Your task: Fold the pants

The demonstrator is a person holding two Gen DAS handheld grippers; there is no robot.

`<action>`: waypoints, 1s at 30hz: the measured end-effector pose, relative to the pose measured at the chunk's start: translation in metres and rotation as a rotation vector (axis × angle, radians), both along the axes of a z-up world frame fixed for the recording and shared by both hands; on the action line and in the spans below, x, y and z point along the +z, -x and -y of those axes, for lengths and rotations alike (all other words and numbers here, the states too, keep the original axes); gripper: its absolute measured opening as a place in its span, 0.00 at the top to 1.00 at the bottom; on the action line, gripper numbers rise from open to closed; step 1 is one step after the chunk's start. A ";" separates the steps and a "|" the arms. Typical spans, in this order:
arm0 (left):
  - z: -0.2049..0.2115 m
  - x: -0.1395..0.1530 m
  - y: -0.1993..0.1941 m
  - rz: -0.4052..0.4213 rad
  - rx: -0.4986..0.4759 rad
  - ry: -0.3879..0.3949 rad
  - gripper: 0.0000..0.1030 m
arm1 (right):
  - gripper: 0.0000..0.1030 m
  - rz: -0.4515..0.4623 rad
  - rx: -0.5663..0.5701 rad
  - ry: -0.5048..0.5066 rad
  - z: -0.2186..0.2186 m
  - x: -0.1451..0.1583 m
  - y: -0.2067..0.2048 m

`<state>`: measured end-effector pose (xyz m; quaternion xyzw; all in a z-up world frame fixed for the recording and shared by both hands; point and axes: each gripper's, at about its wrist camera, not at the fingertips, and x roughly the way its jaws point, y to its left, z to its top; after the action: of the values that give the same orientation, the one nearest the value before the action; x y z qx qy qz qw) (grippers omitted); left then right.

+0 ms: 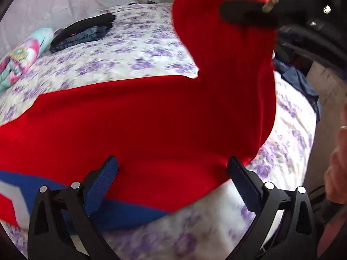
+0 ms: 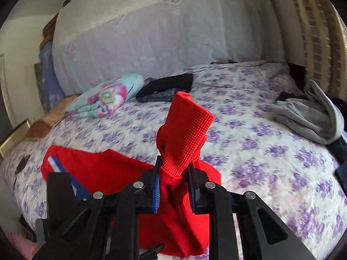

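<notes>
Left wrist view first: the left gripper (image 1: 172,169) hangs with its jaws spread wide and nothing pinched, the blue-padded finger (image 1: 104,184) on one side and the black one on the other, both just above the red knit pants with a blue and white side stripe (image 1: 134,117). Those pants lie across the white bedspread printed with purple flowers (image 1: 112,60), and one leg is hoisted up at the top right, where the black right gripper (image 1: 245,14) has it. A folded stack of dark jeans and black cloth (image 1: 84,31) sits far back on the bed beside a tie-dye bundle (image 1: 23,54). Over to the right wrist view: the right gripper (image 2: 174,171) is clamped tight on the pants' ribbed red cuff (image 2: 188,127), which sticks up between the blue pads (image 2: 156,191); the rest of the pants trails down to the bedspread below. A crumpled grey garment (image 2: 310,117) lies near the right edge of the bed.
</notes>
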<state>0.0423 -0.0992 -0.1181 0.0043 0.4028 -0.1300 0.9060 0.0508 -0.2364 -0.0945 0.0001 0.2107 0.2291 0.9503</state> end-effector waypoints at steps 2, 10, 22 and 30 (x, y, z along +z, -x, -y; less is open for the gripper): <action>-0.027 0.006 0.013 0.029 0.057 0.005 0.04 | 0.80 -0.019 0.054 0.066 -0.024 -0.001 -0.003; -0.153 0.010 0.038 0.046 0.355 0.113 0.05 | 0.79 -0.105 0.173 0.236 -0.110 -0.039 -0.002; -0.191 0.026 0.045 0.150 0.346 0.145 0.05 | 0.35 -0.118 0.297 0.068 -0.099 -0.032 0.036; -0.175 0.033 0.025 0.143 0.251 0.209 0.05 | 0.53 -0.159 0.265 0.135 -0.104 -0.053 0.009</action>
<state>0.0169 0.0758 -0.0853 -0.1311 0.3191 -0.0563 0.9369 0.0415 -0.1329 -0.1476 -0.0734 0.2985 0.3369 0.8900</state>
